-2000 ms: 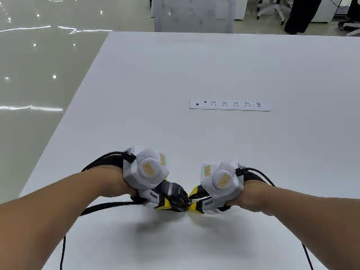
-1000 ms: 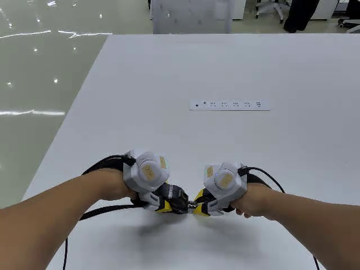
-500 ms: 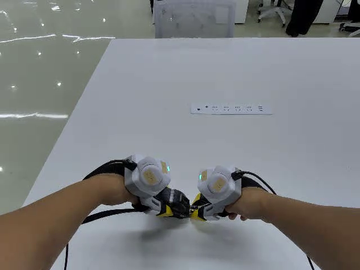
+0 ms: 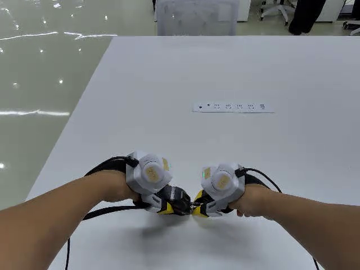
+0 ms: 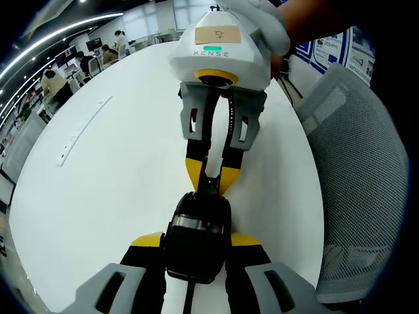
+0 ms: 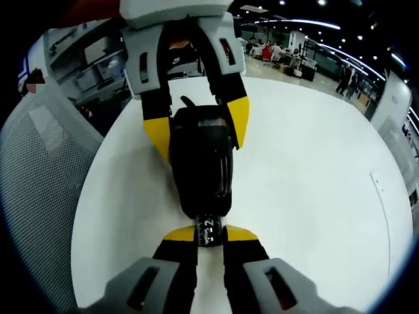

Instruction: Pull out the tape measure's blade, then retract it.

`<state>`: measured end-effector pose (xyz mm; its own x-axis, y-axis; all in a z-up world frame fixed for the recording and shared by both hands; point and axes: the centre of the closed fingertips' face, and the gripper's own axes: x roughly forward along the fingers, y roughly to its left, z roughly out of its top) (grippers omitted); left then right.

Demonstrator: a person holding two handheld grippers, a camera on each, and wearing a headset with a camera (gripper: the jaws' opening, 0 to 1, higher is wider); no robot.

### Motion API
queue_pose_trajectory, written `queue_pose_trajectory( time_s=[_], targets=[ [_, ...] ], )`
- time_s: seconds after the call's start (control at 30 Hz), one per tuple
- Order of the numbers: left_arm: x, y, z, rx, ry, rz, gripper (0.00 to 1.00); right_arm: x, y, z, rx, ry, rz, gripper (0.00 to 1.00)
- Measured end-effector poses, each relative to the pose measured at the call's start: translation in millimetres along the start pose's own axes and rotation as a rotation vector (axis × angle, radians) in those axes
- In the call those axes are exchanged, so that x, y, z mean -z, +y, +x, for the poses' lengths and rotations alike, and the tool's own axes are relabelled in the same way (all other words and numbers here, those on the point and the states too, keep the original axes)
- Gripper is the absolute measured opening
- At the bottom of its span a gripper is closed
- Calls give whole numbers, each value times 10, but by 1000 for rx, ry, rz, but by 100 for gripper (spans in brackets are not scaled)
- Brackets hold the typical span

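Note:
A black tape measure [image 4: 175, 200] hangs just above the white table [image 4: 169, 84], close to its near edge. My left gripper [image 4: 167, 205] is shut on the case, whose sides sit between the yellow fingertips [image 5: 149, 239] in the left gripper view. My right gripper [image 4: 196, 210] faces it from the right, shut on the blade's end. In the right gripper view a short piece of blade [image 6: 208, 229] marked "2" lies between my right gripper's [image 6: 209, 235] yellow tips, with the case [image 6: 200, 160] directly beyond. Little blade is out.
A white power strip [image 4: 233, 107] lies flat mid-table, well beyond the grippers. A grey mesh chair [image 4: 194, 17] stands at the far edge, another [image 5: 353, 163] beside the table. The table's left edge [image 4: 67, 121] drops to glossy floor. Black cables [image 4: 101, 211] trail from the grippers.
Both grippers keep their hold, and the right one has come slightly closer to the case than a second ago. The head camera has shifted a little.

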<state>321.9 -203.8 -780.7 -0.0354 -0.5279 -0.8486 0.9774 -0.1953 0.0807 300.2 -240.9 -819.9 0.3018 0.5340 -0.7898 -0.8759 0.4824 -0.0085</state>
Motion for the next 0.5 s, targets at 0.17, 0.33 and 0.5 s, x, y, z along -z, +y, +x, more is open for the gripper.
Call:
queue_pose_trajectory(
  time_s=[0.17, 0.33, 0.5],
  targets=[
    [6, -3, 0, 3, 2, 1, 32, 44, 26, -36, -10, -3, 17, 13],
    [6, 2, 2, 2, 4, -3, 32, 95, 10, -77, -10, 1, 23, 13],
    [8, 6, 2, 2, 4, -4, 32, 144, -3, -117, -10, 6, 38, 13]
  ],
)
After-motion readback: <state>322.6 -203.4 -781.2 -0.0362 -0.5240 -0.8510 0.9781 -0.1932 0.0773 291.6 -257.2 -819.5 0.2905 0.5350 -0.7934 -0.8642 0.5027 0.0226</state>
